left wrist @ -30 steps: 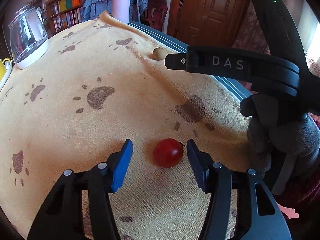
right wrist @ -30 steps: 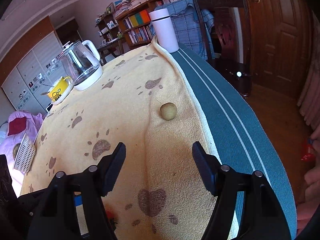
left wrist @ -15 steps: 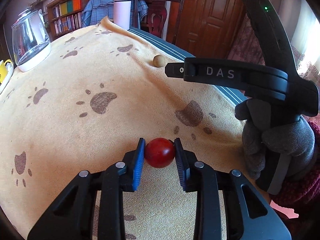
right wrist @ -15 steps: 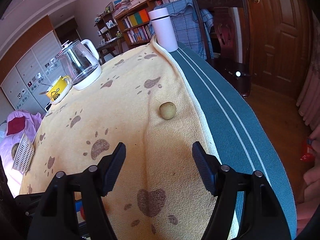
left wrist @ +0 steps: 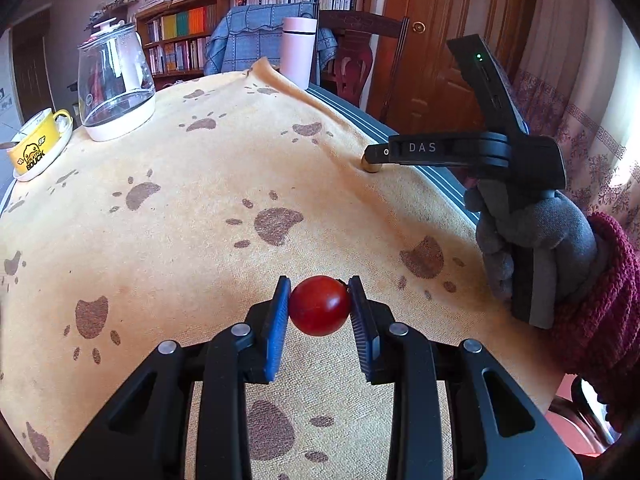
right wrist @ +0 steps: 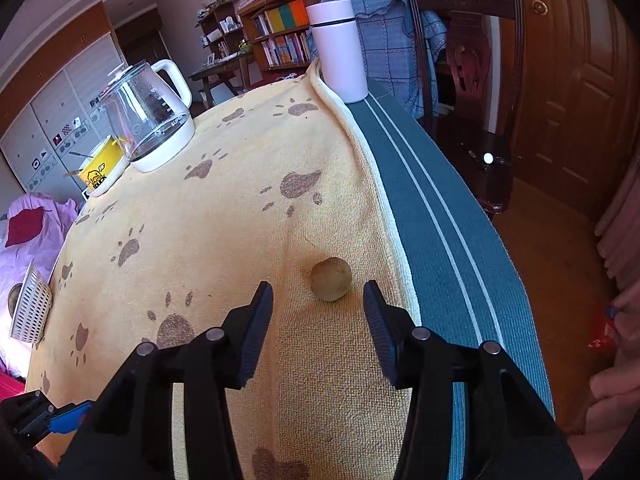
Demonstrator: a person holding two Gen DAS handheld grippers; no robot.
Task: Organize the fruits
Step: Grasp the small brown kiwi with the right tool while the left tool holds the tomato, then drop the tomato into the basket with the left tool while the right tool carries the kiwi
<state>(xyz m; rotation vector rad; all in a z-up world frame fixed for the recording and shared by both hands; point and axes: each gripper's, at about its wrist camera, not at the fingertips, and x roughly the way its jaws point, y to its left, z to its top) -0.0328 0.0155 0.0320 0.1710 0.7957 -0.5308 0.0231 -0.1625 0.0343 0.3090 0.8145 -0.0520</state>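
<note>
My left gripper [left wrist: 319,300] is shut on a red cherry tomato [left wrist: 319,306], which sits between its blue pads above the yellow paw-print cloth [left wrist: 200,208]. A small round tan fruit [right wrist: 331,278] lies on the cloth near its right border. My right gripper [right wrist: 318,300] is open, its fingers on either side of the tan fruit and just short of it. In the left wrist view the right gripper's black body [left wrist: 460,150] hides most of that tan fruit [left wrist: 370,166], and a gloved hand [left wrist: 532,248] holds it.
A glass kettle [right wrist: 148,120] and a yellow mug on a saucer [right wrist: 98,170] stand at the far left. A white tumbler [right wrist: 340,52] stands at the far end. A white perforated basket [right wrist: 32,310] is at the left edge. Striped teal cloth [right wrist: 440,240] borders the right.
My left gripper closed on the tomato and raised it off the cloth. My right gripper moved forward until its open fingers flank the tan fruit.
</note>
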